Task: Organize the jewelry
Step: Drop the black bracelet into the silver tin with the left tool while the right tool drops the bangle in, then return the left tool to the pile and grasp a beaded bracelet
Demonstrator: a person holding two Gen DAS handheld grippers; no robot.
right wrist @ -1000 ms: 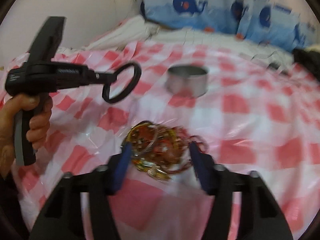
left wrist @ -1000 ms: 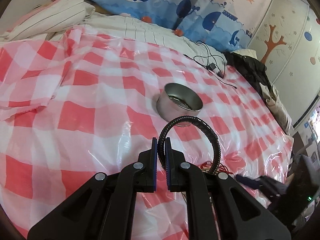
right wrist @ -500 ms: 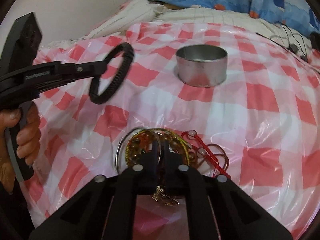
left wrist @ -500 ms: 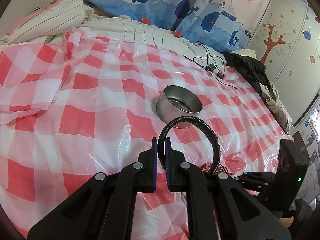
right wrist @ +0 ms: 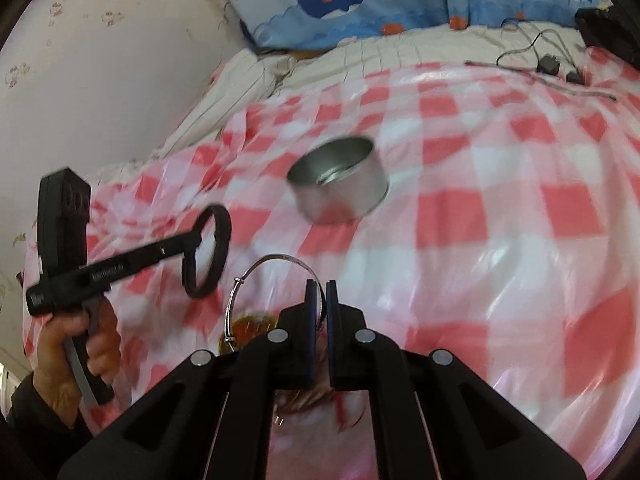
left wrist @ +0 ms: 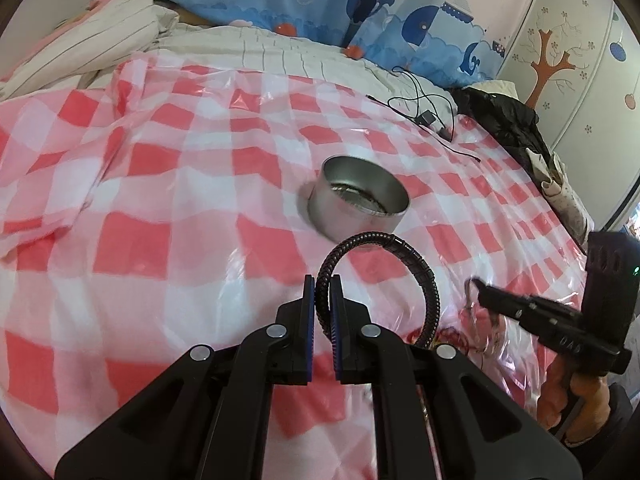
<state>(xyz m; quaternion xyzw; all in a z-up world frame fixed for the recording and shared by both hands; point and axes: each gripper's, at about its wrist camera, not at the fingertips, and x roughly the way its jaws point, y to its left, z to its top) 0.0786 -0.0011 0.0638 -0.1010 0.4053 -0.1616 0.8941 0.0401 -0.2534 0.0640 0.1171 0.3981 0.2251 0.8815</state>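
— Bed (left wrist: 168,184) under a red-checked plastic sheet, whale curtain behind. How far along?

— Barely begun. Left gripper (left wrist: 322,304) clamped on the black braided bracelet (left wrist: 416,268), held in the air short of the metal tin (left wrist: 360,204) mid-bed. Right gripper (right wrist: 319,304) pinched on a thin silver bangle (right wrist: 256,276), lifted off the jewelry pile (right wrist: 248,326) near the front edge.

— Tin contents?

— Seemingly empty. Both pieces yet to go in, pile left to sort.
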